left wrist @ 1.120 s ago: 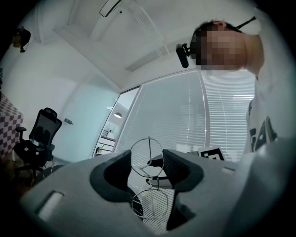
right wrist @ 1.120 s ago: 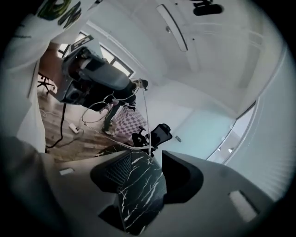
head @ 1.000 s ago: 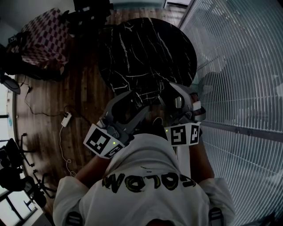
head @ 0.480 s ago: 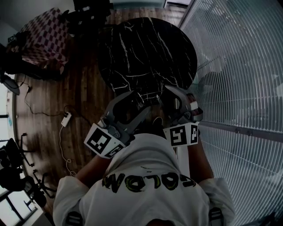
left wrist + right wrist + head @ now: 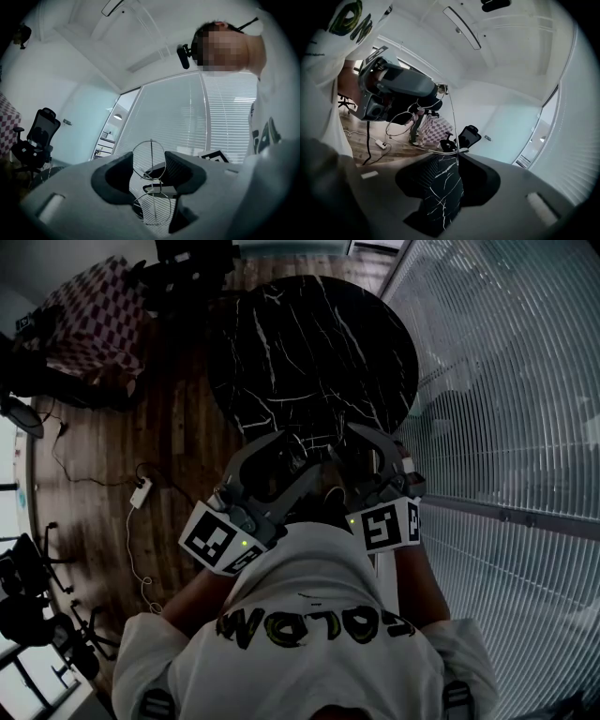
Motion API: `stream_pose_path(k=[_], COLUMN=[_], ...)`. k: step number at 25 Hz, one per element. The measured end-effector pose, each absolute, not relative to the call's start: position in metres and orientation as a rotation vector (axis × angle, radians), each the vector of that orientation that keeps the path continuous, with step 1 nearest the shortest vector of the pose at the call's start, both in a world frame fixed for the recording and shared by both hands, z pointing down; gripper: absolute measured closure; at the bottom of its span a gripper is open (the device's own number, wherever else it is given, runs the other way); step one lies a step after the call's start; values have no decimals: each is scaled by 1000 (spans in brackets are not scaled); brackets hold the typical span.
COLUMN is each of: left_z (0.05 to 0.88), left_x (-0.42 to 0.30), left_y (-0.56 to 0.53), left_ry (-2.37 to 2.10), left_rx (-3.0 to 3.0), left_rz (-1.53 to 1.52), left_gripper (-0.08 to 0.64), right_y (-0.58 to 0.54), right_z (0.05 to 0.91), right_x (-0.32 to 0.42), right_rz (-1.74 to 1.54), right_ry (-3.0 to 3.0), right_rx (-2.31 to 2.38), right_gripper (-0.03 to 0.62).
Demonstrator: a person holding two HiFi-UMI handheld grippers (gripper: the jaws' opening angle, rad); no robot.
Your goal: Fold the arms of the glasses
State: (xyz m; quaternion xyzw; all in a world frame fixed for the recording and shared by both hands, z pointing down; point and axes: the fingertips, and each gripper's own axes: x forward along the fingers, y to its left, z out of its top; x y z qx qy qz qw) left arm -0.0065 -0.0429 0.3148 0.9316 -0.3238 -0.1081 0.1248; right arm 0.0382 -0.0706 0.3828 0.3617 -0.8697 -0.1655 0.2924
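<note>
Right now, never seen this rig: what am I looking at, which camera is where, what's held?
There is no robot. A person holds a two-jaw gripper in each hand. The top-down picture comes from a camera on their head. The other two cameras ride on the grippers and look along the jaws. Below is a round black marble table; I can make out nothing on it. The left gripper is shut on wire-rimmed glasses, held in the air. The right gripper has just been closing, but its jaws stand apart, with one glasses arm ending at their tips, unpinched.
</note>
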Motion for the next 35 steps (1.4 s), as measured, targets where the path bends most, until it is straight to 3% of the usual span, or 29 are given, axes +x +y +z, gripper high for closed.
stream_pose_path(k=[35], left_z=[316], left_x=[-4], left_y=[-43], left_ry=[-957], left_rx=[2715], left_rz=[-295], left_gripper=[344], right_y=[-33], right_z=[401], right_x=[3], right_rz=[-617], right_ry=[-2223], right_rx=[727], right_gripper=[380])
